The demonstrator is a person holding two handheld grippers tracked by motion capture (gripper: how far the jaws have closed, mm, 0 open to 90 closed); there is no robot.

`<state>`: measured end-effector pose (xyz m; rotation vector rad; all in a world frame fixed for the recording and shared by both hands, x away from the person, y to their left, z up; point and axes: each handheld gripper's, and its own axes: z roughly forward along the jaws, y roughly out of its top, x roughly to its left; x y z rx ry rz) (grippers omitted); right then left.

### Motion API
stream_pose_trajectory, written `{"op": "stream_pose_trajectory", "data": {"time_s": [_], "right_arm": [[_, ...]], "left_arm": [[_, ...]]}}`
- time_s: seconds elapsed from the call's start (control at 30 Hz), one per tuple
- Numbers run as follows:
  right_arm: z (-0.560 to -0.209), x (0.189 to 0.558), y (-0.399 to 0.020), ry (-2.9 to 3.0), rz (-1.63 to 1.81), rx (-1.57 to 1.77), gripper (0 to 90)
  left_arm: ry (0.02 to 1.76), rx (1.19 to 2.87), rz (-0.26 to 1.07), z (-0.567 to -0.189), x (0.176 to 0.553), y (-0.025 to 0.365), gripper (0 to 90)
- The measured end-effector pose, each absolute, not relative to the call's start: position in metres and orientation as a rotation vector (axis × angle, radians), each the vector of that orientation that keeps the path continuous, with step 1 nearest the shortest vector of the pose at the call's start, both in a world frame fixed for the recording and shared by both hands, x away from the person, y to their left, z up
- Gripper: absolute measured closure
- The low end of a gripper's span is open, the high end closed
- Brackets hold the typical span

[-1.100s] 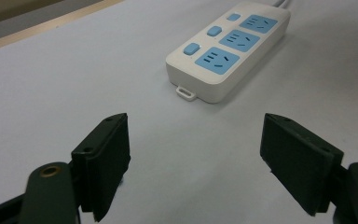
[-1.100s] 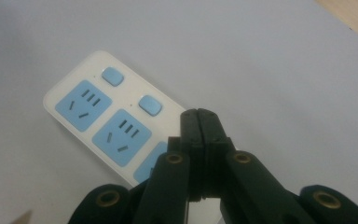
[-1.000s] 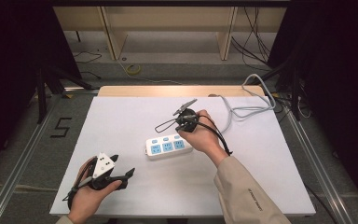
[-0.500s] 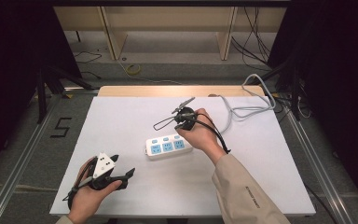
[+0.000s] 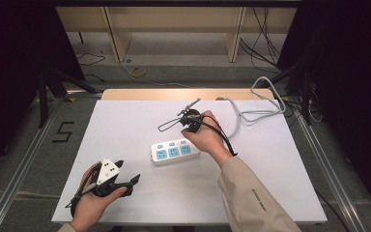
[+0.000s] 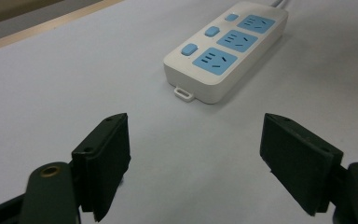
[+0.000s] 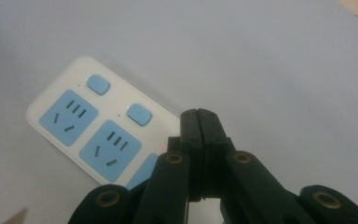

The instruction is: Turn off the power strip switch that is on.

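Three blue switches on the power strip [image 5: 174, 152], mid-tabletop; right claw [image 7: 199, 122] is pressed together, probably over the third. Push straight down, gently. Left claw [image 6: 193, 154] sits spread, well short of the strip.

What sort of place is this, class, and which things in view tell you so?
Probably a lab recording bench: a white table holding a lone power strip, metal frame rails around it, and loose cables on the floor behind.
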<state>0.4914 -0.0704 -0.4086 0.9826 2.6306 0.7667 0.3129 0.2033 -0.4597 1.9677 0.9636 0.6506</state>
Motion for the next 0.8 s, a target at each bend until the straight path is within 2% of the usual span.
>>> {"op": "stream_pose_trajectory", "data": {"time_s": [0.8], "right_arm": [[-0.408,0.505,-0.059,2.666,0.697,1.051,90.0]], "left_arm": [[0.959,1.974,0.646,-0.459,0.313,0.203,24.3]]}}
